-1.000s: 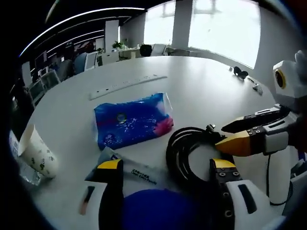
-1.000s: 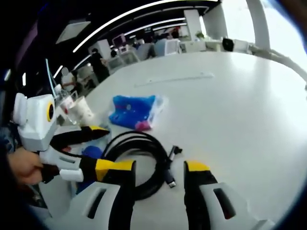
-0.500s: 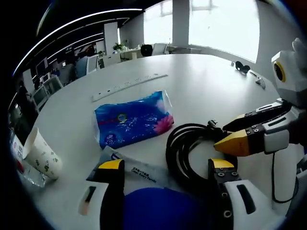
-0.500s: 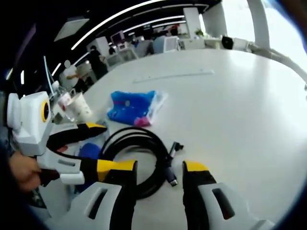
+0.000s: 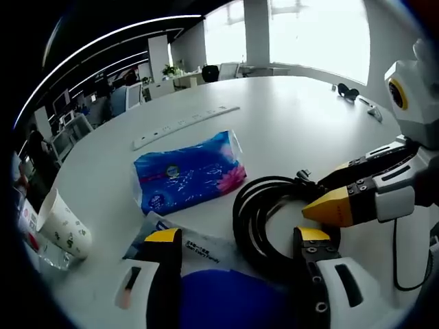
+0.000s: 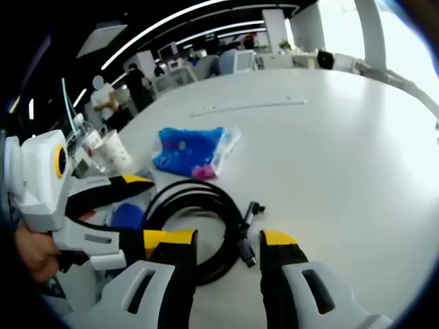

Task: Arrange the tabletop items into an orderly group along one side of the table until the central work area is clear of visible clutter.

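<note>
Task barely begun: coiled black cable [image 6: 199, 226], blue tissue pack [image 5: 186, 173], long white power strip [image 5: 184, 123] clutter the white table [image 6: 343, 151] mid-area; paper cup [image 5: 63, 225] near edge. Left gripper [image 5: 233, 241] jaws apart over blue round object [image 5: 230, 305]; right gripper [image 6: 226, 240] jaws apart at cable.

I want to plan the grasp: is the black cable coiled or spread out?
Coiled: the black cable lies in stacked round loops on the table, plug end beside them.
</note>
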A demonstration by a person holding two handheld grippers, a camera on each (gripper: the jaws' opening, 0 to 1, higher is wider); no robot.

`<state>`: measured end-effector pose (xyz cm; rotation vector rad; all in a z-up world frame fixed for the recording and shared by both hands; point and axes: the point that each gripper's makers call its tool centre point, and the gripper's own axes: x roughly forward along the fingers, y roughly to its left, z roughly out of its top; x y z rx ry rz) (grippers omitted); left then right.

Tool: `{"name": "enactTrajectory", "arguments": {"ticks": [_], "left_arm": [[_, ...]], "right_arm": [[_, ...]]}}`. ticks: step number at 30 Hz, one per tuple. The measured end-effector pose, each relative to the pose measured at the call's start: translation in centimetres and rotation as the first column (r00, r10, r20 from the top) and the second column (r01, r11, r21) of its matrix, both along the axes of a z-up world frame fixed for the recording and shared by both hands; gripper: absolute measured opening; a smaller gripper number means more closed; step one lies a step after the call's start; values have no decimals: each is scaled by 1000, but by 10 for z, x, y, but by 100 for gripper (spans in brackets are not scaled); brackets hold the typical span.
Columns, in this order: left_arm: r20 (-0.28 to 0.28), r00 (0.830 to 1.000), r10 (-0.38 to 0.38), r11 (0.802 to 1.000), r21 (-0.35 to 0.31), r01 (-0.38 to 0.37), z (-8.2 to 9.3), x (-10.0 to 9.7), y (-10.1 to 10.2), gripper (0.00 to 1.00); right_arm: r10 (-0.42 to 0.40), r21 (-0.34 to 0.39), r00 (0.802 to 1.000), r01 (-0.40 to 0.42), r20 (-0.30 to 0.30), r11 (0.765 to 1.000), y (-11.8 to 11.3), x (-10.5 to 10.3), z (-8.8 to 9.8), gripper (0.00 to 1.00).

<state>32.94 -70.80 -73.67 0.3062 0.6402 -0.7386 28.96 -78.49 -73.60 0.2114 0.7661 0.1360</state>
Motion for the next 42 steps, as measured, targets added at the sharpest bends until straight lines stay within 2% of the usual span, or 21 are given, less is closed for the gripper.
{"name": "enactTrajectory", "arguments": {"ticks": [6, 30, 37, 42], "left_arm": [[14, 1000, -23, 1000, 8, 23, 0, -3, -5, 52], [12, 998, -60, 998, 7, 60, -1, -9, -17, 28], [11, 999, -51, 999, 2, 51, -1, -7, -16, 26], [17, 999, -36, 999, 2, 36, -1, -6, -15, 23]], "right_arm": [[-12, -10, 1000, 12, -4, 1000, -1, 1, -1, 30], [1, -81, 1000, -4, -31, 997, -3, 3, -4, 22], [13, -130, 999, -19, -40, 991, -6, 3, -6, 18], [52, -191, 998, -59, -42, 980, -2, 5, -7, 17]]}}
